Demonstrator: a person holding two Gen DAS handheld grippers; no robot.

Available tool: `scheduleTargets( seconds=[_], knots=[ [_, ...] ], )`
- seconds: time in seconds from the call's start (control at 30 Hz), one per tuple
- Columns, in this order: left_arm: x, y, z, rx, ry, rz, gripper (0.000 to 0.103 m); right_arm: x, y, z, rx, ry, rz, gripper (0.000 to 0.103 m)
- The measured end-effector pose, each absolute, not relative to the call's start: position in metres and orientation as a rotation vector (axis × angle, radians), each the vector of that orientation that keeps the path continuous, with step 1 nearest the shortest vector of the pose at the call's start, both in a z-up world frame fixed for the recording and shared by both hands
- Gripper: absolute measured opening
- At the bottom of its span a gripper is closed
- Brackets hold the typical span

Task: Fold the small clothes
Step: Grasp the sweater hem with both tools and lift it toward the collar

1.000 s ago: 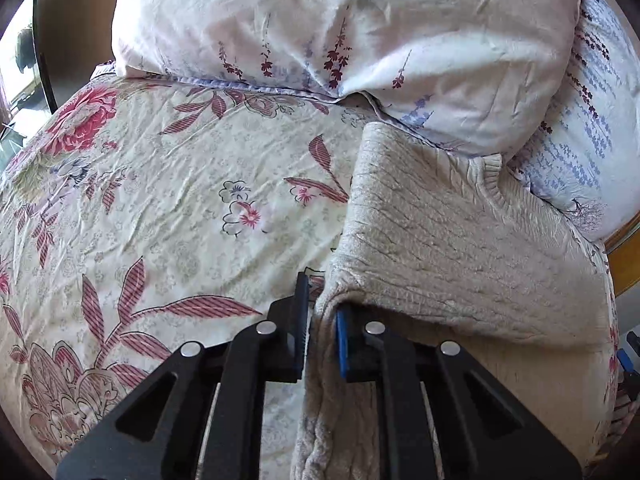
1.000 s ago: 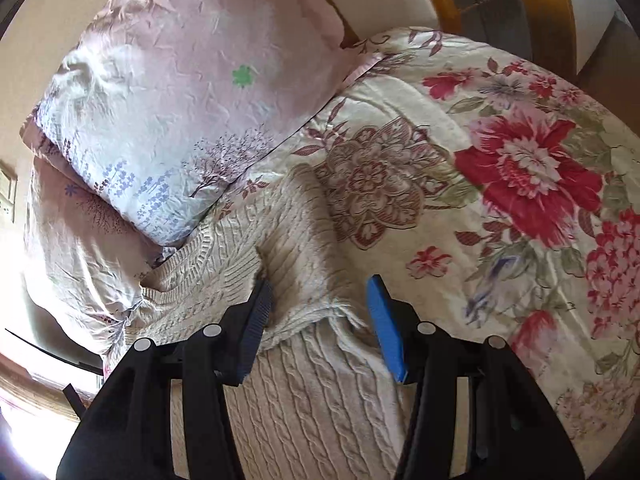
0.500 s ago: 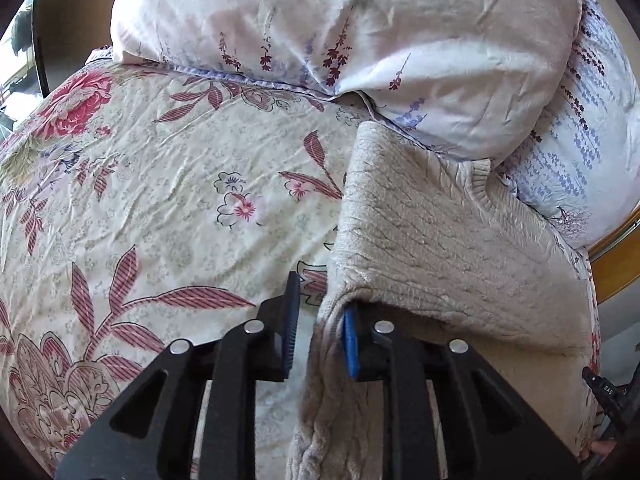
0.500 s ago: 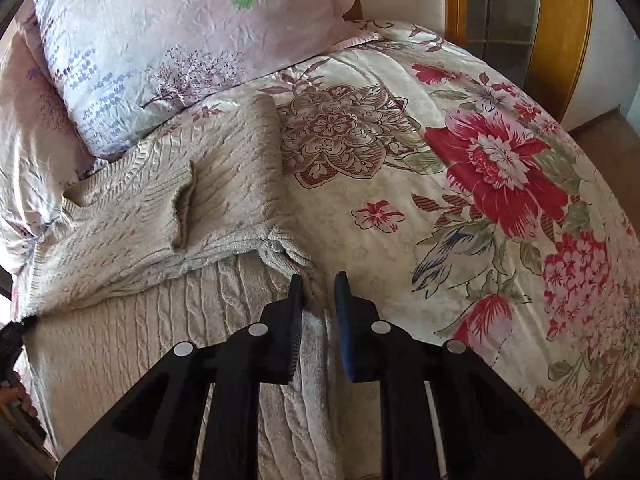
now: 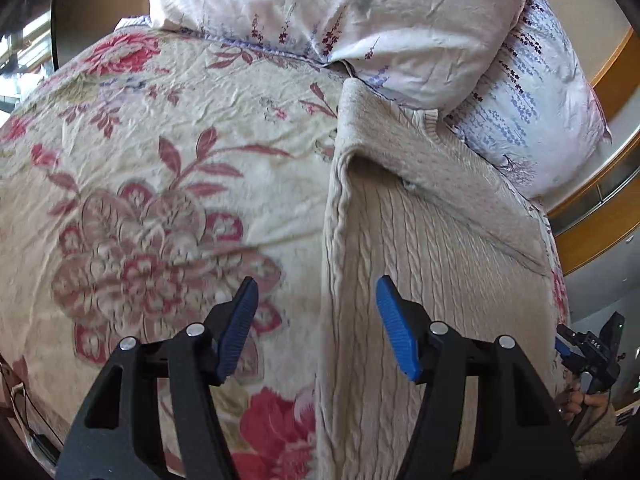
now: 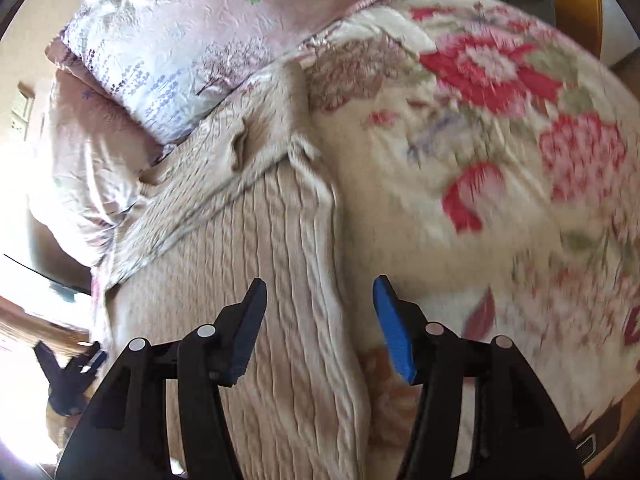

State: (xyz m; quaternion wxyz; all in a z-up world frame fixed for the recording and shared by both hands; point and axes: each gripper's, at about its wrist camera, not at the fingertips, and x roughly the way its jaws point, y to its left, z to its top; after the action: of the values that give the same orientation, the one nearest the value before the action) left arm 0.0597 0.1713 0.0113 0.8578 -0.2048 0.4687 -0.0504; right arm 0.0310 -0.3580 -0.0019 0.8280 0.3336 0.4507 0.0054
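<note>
A cream cable-knit sweater (image 5: 420, 248) lies flat on the floral bedspread (image 5: 160, 168), its sleeves folded across the chest near the pillows. My left gripper (image 5: 316, 320) hovers over the sweater's left side edge; its jaws are opening and the pads press on nothing. In the right wrist view the same sweater (image 6: 248, 264) runs down the left half, and my right gripper (image 6: 320, 320) hangs above its right side edge. Those jaws are opening too, with the knit edge below them and nothing pinched. The right gripper also shows small at the left wrist view's right edge (image 5: 588, 348).
Two floral pillows (image 5: 360, 20) (image 6: 172, 52) lie against the sweater's collar end. A wooden frame (image 5: 600, 224) runs along the bed's far side. A hand (image 5: 580, 400) shows at the lower right of the left wrist view. The bedspread (image 6: 480, 160) stretches wide to either side.
Both grippers let go of the folded sleeve parts and pulled back down along the sweater's sides. Their jaws, nearly shut half a second ago, now stand apart. The sleeves lie folded across the chest.
</note>
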Motion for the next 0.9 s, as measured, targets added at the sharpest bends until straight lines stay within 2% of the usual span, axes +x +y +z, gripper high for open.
scheduleTargets(
  seconds=[0.07,0.13,0.2,0.33,0.43,0.73,0.8,0.87,0.9],
  knots=[
    [0.047,0.169,0.004,-0.477,1.016,-0.119,0.053,0.021,-0.358,-0.004,0.744,0.972,0.057,0.056],
    [0.032,0.168,-0.002,-0.515,1.034,-0.133,0.047,0.014,-0.355,-0.009,0.790,1.021,0.113,0.048],
    [0.019,0.166,-0.003,-0.535,1.039,-0.146,0.046,0.004,-0.352,-0.013,0.824,1.050,0.151,0.047],
    [-0.004,0.164,-0.009,-0.629,1.067,-0.196,0.036,-0.013,-0.346,-0.024,0.930,1.098,0.248,0.037],
    [-0.018,0.163,-0.013,-0.686,1.084,-0.209,0.031,-0.022,-0.342,-0.027,0.971,1.111,0.282,0.037],
    [-0.033,0.155,-0.016,-0.743,1.145,-0.245,0.029,-0.023,-0.319,-0.035,0.995,1.188,0.398,0.037],
    [-0.033,0.155,-0.018,-0.760,1.167,-0.252,0.026,-0.022,-0.318,-0.037,1.003,1.193,0.411,0.037],
    [-0.031,0.154,-0.021,-0.768,1.198,-0.254,0.015,-0.020,-0.317,-0.038,1.009,1.197,0.420,0.037],
    [-0.030,0.153,-0.022,-0.771,1.211,-0.254,0.014,-0.021,-0.318,-0.038,1.006,1.202,0.425,0.037]
  ],
)
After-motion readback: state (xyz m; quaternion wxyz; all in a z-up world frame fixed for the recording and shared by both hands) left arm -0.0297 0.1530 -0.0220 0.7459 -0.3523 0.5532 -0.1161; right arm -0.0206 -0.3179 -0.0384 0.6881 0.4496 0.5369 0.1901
